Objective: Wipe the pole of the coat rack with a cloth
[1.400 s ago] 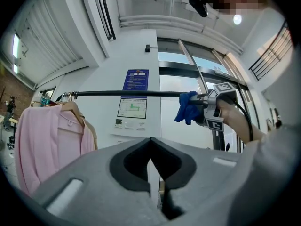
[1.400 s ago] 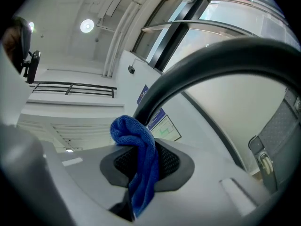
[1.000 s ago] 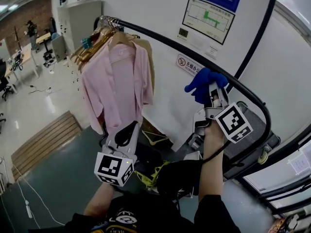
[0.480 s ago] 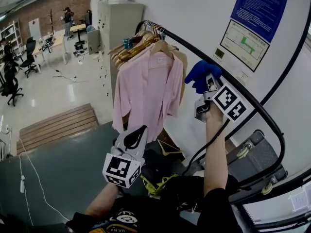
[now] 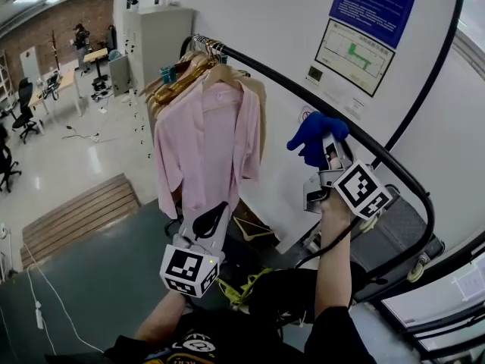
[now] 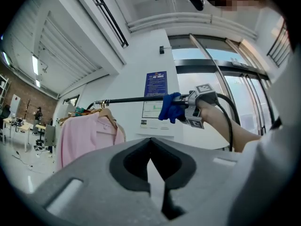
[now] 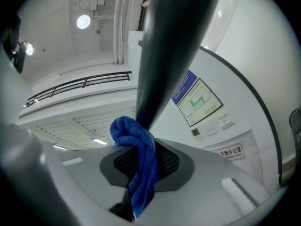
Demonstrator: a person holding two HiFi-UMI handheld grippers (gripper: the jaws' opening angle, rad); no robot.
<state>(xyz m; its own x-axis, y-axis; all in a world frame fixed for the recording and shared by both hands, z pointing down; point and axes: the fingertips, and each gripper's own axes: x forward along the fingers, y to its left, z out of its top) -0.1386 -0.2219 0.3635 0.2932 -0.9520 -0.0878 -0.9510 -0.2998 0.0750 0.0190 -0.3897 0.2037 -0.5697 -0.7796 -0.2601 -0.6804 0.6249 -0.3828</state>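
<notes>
1. I am holding my right tongs (image 5: 327,152) raised at the black pole (image 5: 265,68) of the coat rack, and they are clenching a blue cloth (image 5: 312,136).
2. In the right gripper view the cloth is running down between the two jaws. Its bunched upper end is touching the pole, which is filling the top of that view, dark and wide.
3. The cloth is sitting on the pole's long sloping run, between the hanging clothes and the bend where the pole is curving downward.
4. In the left gripper view the cloth is showing wrapped round the pole just ahead of the right tongs.
5. I am holding my left tongs (image 5: 208,222) low, well below the pole and well apart from the cloth. Their jaws are drawn together with nothing between them, leaving only a thin slit.
6. A pink shirt (image 5: 201,146) is hanging on a wooden hanger (image 5: 221,74) near the pole's far end, with more hangers bunched just behind it.
7. A blue poster (image 5: 373,2) and a white chart (image 5: 348,48) are hanging on the white wall behind the pole.
</notes>
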